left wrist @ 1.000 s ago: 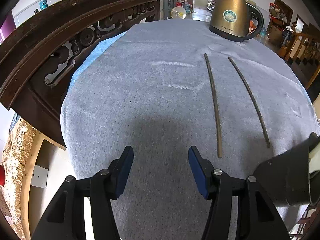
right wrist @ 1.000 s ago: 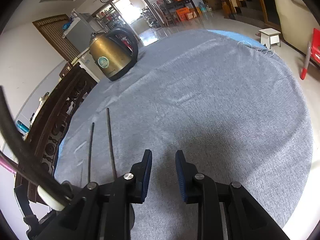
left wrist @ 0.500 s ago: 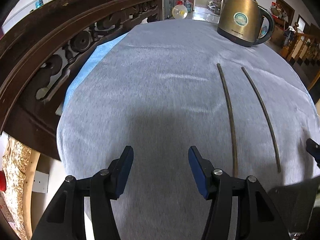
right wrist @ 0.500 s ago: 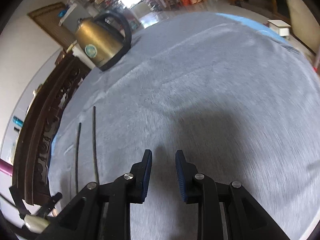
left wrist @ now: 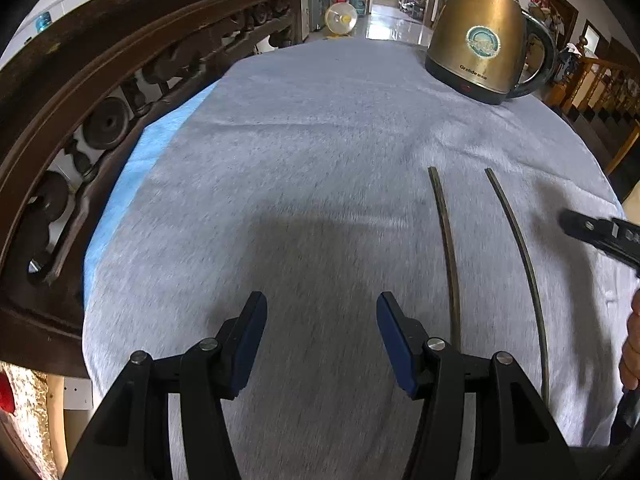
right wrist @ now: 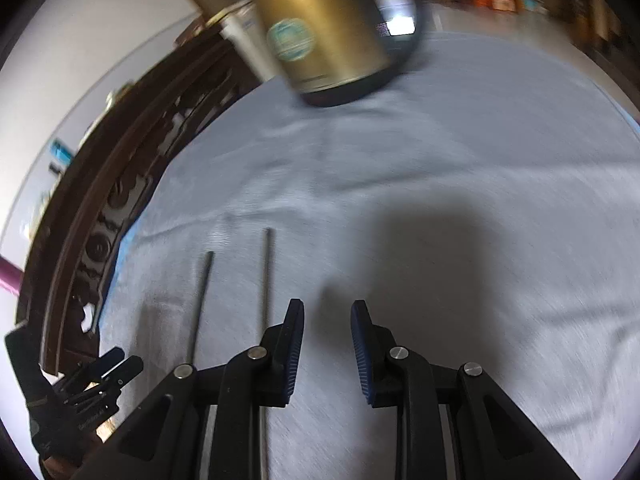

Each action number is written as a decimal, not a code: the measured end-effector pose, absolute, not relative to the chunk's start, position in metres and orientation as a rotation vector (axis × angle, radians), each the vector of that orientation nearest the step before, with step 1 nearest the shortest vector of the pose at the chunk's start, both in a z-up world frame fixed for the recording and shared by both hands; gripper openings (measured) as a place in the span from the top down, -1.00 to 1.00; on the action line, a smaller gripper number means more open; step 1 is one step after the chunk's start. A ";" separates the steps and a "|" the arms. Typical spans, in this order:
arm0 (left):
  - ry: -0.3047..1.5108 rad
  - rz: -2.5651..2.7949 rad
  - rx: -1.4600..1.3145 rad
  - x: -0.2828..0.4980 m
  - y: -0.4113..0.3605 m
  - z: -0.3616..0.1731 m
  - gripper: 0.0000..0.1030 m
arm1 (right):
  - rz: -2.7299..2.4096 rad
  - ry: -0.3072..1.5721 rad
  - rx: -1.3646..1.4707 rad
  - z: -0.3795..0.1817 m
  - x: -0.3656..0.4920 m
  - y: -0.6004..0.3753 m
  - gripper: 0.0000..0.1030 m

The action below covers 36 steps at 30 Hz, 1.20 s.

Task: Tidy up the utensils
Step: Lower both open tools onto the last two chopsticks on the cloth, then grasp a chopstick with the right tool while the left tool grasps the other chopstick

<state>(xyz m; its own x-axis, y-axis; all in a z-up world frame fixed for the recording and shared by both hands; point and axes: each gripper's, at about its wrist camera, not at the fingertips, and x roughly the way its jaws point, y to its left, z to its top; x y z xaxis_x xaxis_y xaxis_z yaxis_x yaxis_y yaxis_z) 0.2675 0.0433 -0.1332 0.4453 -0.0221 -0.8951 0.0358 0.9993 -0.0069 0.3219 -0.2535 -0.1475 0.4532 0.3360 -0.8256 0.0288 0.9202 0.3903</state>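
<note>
Two dark chopsticks lay side by side on the grey cloth (left wrist: 320, 160) of the table, apart from each other and roughly parallel: the left chopstick (left wrist: 447, 248) and the right chopstick (left wrist: 520, 264), neither touched by anything.

The left gripper (left wrist: 320, 320) hung over bare cloth just to the left of the pair, jaws standing well apart with nothing between the blue pads (left wrist: 394, 332). The right gripper (right wrist: 326, 328) hung just to the right of the pair, jaws narrowly parted, nothing between them; its frame partly covered the near ends of the sticks in its own view.

The only container was a brass-coloured kettle (left wrist: 480, 36) with a dark base and handle, upright at the far side of the table, well apart from the chopsticks. Its lid was on; contents could not be told.

A carved dark wooden chair back (left wrist: 100, 92) stood along the table's left edge
</note>
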 end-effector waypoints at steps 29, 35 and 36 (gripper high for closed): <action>1.221 -0.264 0.027 0.364 -0.028 -0.148 0.05 | 0.097 1.230 0.106 -0.157 0.347 -0.243 0.86; 1.189 -0.263 0.093 0.371 -0.041 -0.150 0.05 | 0.110 1.241 0.162 -0.155 0.335 -0.264 0.84; 1.179 -0.260 0.110 0.371 -0.044 -0.150 0.05 | 0.109 1.240 0.166 -0.155 0.333 -0.265 0.84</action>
<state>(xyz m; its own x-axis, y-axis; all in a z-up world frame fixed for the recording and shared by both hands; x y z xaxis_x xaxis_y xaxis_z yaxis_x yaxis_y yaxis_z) 0.3712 -0.0441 -0.1504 0.3558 -0.1439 -0.9234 0.2584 0.9647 -0.0508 0.3327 -0.2655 -0.1552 0.3221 0.1727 -0.9308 0.0072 0.9827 0.1849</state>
